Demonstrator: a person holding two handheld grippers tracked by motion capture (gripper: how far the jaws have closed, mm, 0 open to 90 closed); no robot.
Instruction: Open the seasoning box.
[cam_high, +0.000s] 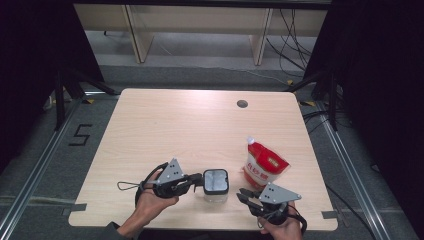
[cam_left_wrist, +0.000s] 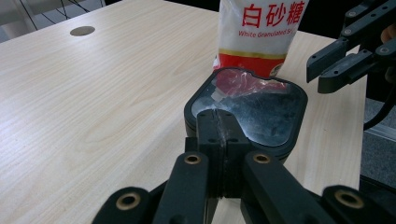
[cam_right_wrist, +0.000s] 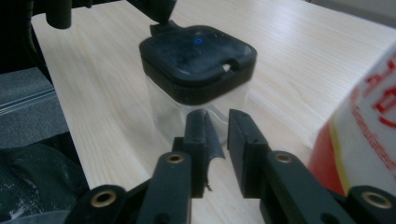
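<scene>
A clear jar (cam_high: 215, 186) with a black lid (cam_high: 215, 181) is stood near the front edge of the table (cam_high: 165, 125), between the two grippers. The left gripper (cam_high: 198, 181) is laid level at the jar's left side, with its tips at the lid's edge. In the left gripper view, its jaws are pressed together with no gap between them, and their tips are seen against the near rim of the lid (cam_left_wrist: 247, 112); whether anything is pinched there cannot be told.

The right gripper (cam_high: 243, 194) is held just beside the jar on its right, apart from it. In the right gripper view, its jaws are seen nearly together with a narrow gap and nothing between them, pointed at the jar's clear wall (cam_right_wrist: 196, 93).

A red and white sugar bag (cam_high: 262, 164) is stood behind the right gripper, near the jar. Its printed label (cam_left_wrist: 261, 18) is legible in the left gripper view, whereas a small blue dot on the lid (cam_right_wrist: 198, 41) is shown in the right gripper view. A round hole (cam_high: 242, 104) in the tabletop is seen at the far side in the high view.
</scene>
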